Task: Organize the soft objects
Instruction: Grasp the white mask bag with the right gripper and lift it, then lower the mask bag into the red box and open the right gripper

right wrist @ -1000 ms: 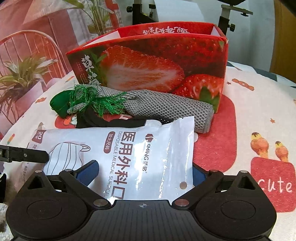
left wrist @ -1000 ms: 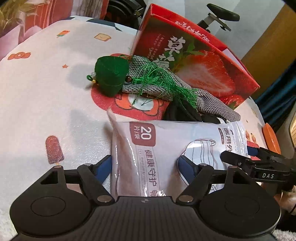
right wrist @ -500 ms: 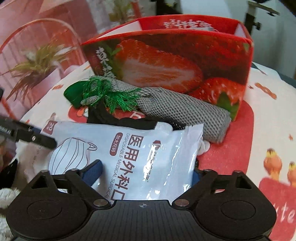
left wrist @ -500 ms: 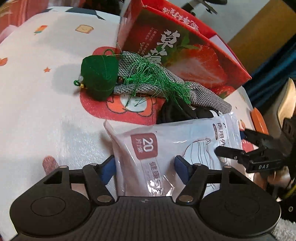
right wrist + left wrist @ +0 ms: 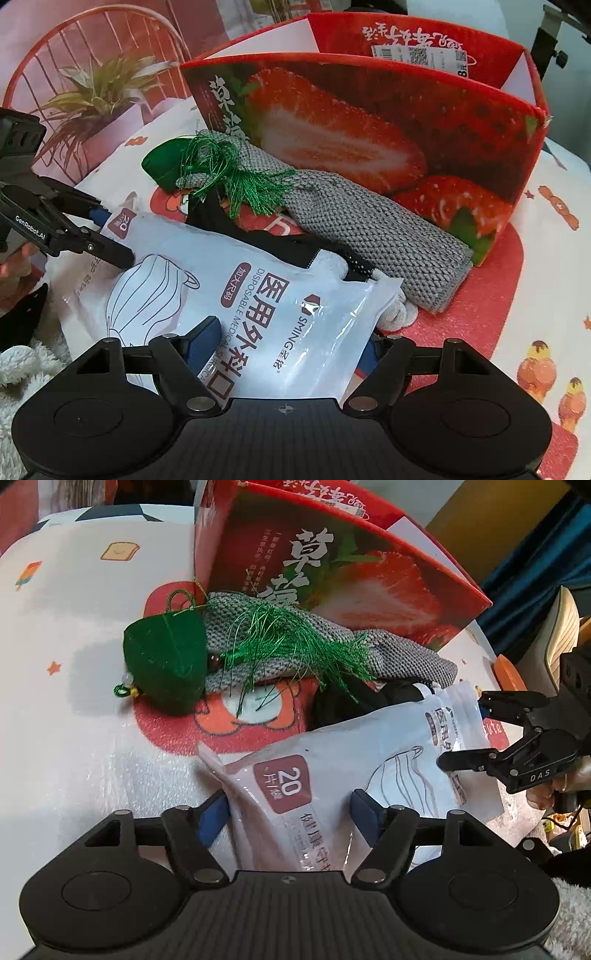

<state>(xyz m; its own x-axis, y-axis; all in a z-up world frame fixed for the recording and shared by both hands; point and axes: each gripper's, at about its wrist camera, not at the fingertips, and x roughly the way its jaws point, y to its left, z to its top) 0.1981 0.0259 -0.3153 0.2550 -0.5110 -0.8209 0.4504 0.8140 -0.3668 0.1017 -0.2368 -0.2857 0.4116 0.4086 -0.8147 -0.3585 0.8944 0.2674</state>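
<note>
- While both wrist views look down on the same white mask packet [image 5: 332, 775], each shows a different end: the left view its "20" label corner, the right view [image 5: 266, 306] its printed title and clear sealed edge.
- The packet is tilted between the two tools, its far edge over a black fabric item [image 5: 236, 229] on the table [image 5: 74, 720].
- The left hand-held gripper [image 5: 290, 810] has the packet's end between its blue pads; its jaws have just been opening a little, and whether the pads press the plastic cannot be told.
- The right hand-held gripper [image 5: 286, 345] straddles the other end; its jaws have just been closing, and its right pad is hidden under the film, so a firm clamp cannot be told.
- Each tool appears in the other's view as a black linkage at the packet's side [image 5: 517, 753] [image 5: 66, 229].
- A green tasselled sachet [image 5: 166, 664] lies against a grey knitted pouch [image 5: 388, 657], just beyond the packet.
- Only the right view shows the open inside of the red strawberry box [image 5: 369, 122], which stands behind the pouch; the left view [image 5: 332, 572] shows mainly its outer wall.
- Only the left view shows fingers [image 5: 546, 794] behind the far tool.
</note>
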